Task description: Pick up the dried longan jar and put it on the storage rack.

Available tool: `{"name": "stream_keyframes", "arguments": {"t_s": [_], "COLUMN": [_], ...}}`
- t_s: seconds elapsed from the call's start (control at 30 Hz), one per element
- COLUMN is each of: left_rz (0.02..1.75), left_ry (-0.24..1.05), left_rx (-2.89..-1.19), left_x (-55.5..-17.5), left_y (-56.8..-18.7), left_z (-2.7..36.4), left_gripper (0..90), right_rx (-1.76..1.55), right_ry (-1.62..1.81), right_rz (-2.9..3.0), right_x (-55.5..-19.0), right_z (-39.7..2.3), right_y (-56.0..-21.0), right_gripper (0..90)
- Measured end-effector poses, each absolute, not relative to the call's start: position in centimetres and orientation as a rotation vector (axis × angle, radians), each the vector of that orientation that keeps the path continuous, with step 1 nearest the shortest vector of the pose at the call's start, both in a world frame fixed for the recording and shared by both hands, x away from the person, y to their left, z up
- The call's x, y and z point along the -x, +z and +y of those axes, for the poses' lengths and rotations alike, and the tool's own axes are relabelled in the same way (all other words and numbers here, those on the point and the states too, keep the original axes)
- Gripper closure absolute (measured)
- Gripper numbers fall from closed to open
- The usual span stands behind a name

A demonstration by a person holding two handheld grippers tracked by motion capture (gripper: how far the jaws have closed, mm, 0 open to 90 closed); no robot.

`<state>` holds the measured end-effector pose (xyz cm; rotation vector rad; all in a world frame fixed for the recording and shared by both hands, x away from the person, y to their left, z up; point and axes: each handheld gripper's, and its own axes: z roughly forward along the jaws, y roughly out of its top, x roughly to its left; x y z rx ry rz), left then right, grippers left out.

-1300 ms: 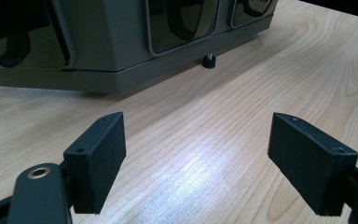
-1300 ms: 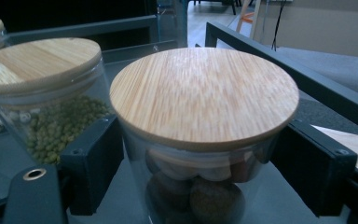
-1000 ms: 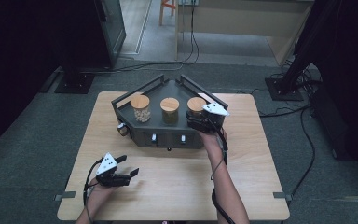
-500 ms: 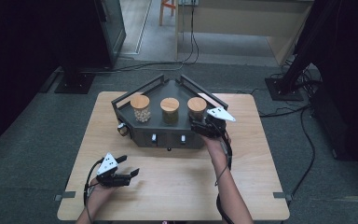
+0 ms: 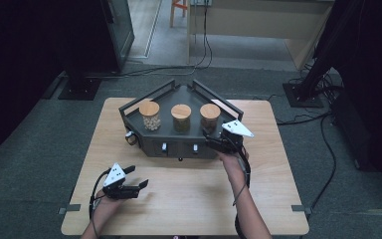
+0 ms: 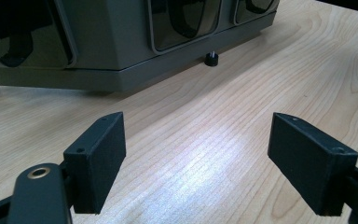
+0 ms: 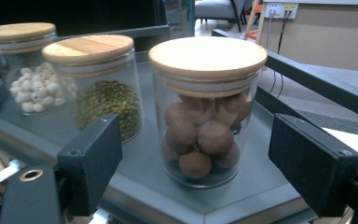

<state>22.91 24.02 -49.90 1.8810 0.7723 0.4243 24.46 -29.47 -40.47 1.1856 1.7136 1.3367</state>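
The right gripper [image 7: 196, 163] has its blocky matte-black jaws spread wide, just short of a round glass jar [image 7: 207, 112] of brown balls with a pale wooden lid, standing on the dark angular tray [image 5: 146, 142]. The left gripper [image 6: 198, 163] gapes empty over the grained wooden table [image 6: 242, 84].

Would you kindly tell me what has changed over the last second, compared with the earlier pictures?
The right gripper has drawn back toward the person, away from the jar of brown balls; its jaws are open and the jar now stands free in front of them. The left gripper stayed open above the table, and the three jars stayed on the dark tray.
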Motion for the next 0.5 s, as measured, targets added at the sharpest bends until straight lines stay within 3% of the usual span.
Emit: {"name": "stream_keyframes", "arguments": {"t_s": [0.5], "left_rz": [0.780], "left_ry": [0.427], "left_rx": [-1.881], "left_x": [-22.9], "left_y": [-50.0], "left_z": [24.0], "left_gripper": [18.7], "right_rx": [-1.154], "right_ry": [1.372], "right_rz": [1.708], "right_x": [-20.0], "right_z": [-30.7], "right_y": [-43.1], "right_gripper": [17.2]}}
